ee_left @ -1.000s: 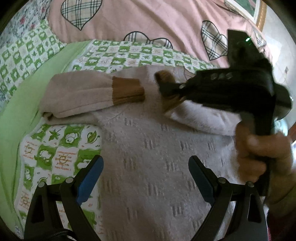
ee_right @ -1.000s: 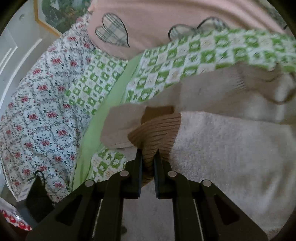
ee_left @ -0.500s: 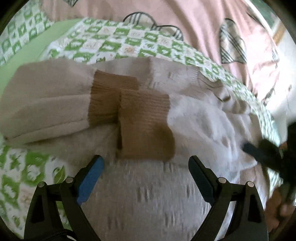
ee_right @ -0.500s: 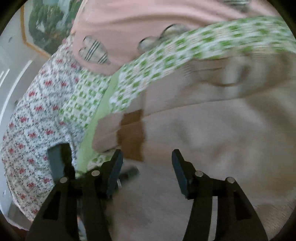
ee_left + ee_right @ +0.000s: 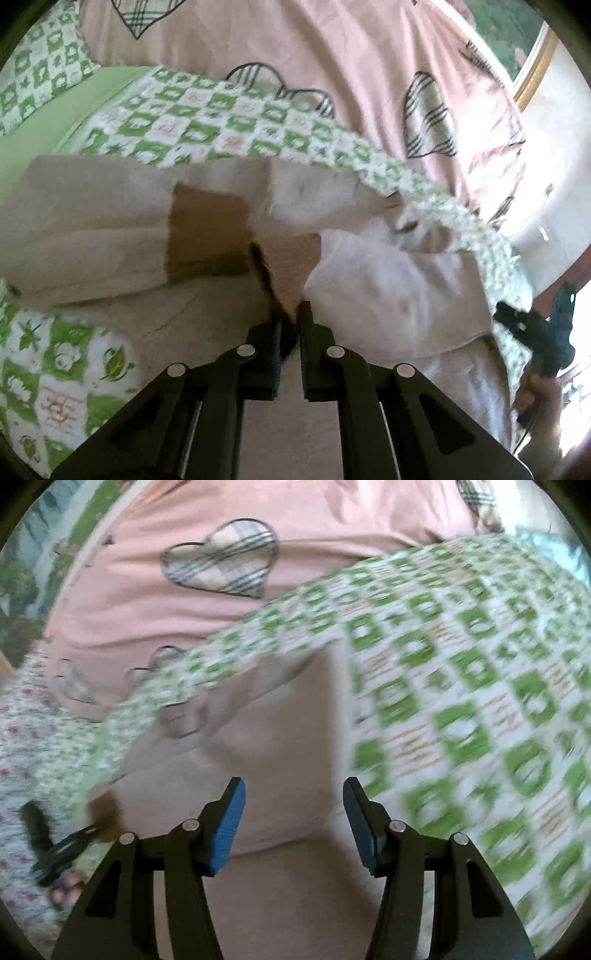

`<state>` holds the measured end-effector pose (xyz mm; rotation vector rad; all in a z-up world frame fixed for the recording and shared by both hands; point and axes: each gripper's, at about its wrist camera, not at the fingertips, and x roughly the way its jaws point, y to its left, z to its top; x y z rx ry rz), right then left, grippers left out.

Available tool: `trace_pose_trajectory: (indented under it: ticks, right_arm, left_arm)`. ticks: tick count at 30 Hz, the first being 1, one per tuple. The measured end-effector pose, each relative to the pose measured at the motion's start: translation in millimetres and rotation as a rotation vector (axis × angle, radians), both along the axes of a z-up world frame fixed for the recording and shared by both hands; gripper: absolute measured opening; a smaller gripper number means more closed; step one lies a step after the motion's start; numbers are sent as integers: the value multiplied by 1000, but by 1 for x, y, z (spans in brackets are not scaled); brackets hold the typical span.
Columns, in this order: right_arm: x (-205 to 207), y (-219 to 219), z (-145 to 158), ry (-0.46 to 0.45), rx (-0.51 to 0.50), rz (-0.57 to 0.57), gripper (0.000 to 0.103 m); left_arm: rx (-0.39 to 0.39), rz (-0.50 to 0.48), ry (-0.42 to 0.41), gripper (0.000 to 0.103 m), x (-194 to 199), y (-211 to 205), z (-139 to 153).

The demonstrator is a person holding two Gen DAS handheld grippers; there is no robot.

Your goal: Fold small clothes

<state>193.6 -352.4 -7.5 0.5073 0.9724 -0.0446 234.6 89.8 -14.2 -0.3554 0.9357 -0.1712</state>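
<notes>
A small beige knit sweater (image 5: 388, 295) lies on the bed with both sleeves folded across its body. The left sleeve (image 5: 92, 229) ends in a brown ribbed cuff (image 5: 207, 232). My left gripper (image 5: 290, 328) is shut on the brown cuff of the right sleeve (image 5: 288, 266), lifting its edge. My right gripper (image 5: 293, 812) is open and empty above the sweater's right side (image 5: 266, 738). It also shows far right in the left wrist view (image 5: 532, 325). The left gripper shows at the lower left of the right wrist view (image 5: 99, 827).
The sweater rests on a green-and-white checked quilt (image 5: 207, 122), also seen in the right wrist view (image 5: 461, 701). A pink duvet with plaid hearts (image 5: 332, 55) lies behind. A floral sheet (image 5: 22, 738) and a framed picture (image 5: 532, 55) are at the edges.
My right gripper let go of the right sleeve cuff, opened and swung away to the right. My left gripper moved forward and closed on that cuff.
</notes>
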Motion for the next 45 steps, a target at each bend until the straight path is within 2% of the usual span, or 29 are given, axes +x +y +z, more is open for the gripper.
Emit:
trace_pose_trajectory:
  ticks: [3,5,6,7,8,9,10,11,12,14,16,18,20,22,24,25,26,29,31,32,33,35,36,39,43,45]
  right_arm:
    - [26,-6,-20,51,-14,19,56]
    - [39,-5,-32,79,-24,39,56]
    - [44,-3,-36,82,-34,48,56]
    - [47,-1,-36,81,-44,53,56]
    - [49,1,-36,79,-52,61,56]
    - [51,1,-36,78,-53,70,54]
    - [52,2,-35,72,-47,83,27]
    - [51,2,-34,73,-42,93,10]
    - [51,1,-30,65,-44,99,10]
    - [49,-3,-20,43,-54,106,9]
    - [48,-11,-14,34,-63,98,9]
    - [51,-13,-21,64,-69,97,9]
    - [54,-9,-30,98,-76,106,12]
    - [50,-10,-30,101,-52,76,16]
    - [40,-8,-19,73,-30,58,33]
    - [33,-5,-11,47,-33,57,49]
    - [25,-1,-3,20,-42,61,59]
    - [6,15,16,-40,-29,100,62]
    - [-6,27,24,-63,7,129,62]
    - [-11,34,26,-71,28,146,62]
    - [-17,42,27,-75,46,161,62]
    - [-24,57,25,-71,74,186,62]
    - [-27,65,24,-67,89,205,62]
    - [-38,79,20,-51,121,233,62]
    - [-50,87,10,-11,152,242,62]
    - [-50,91,3,12,149,248,62]
  left_arm:
    - [-6,17,37,6,2,6,-10]
    - [-30,24,65,10,5,11,-15]
    - [-45,22,71,22,5,14,-16]
    - [-64,18,79,30,7,16,-18]
    - [-67,24,90,45,11,17,-21]
    - [-67,33,103,45,15,17,-24]
    - [-73,31,98,43,19,17,-27]
    - [-78,22,94,16,21,15,-29]
    - [-86,-1,97,5,23,11,-28]
    - [-77,-24,63,4,18,3,-19]
    - [-18,-47,28,4,9,-9,-10]
    - [43,-51,43,4,8,-16,-17]
    - [67,-38,89,4,12,-12,-33]
    - [35,-29,99,5,12,-6,-35]
    - [66,-17,81,11,6,-2,-25]
    - [83,-13,77,12,3,1,-20]
    - [90,-12,71,15,0,3,-17]
    - [152,13,22,40,-13,13,4]
    - [194,20,-21,51,-16,17,18]
    - [207,21,-30,61,-16,19,23]
    - [226,27,-39,66,-11,19,28]
    - [252,24,-47,67,-2,22,33]
    - [270,15,-49,72,7,22,33]
    - [300,-19,-32,74,28,26,24]
    - [248,-85,50,74,56,32,0]
    - [227,-122,60,82,66,28,-4]
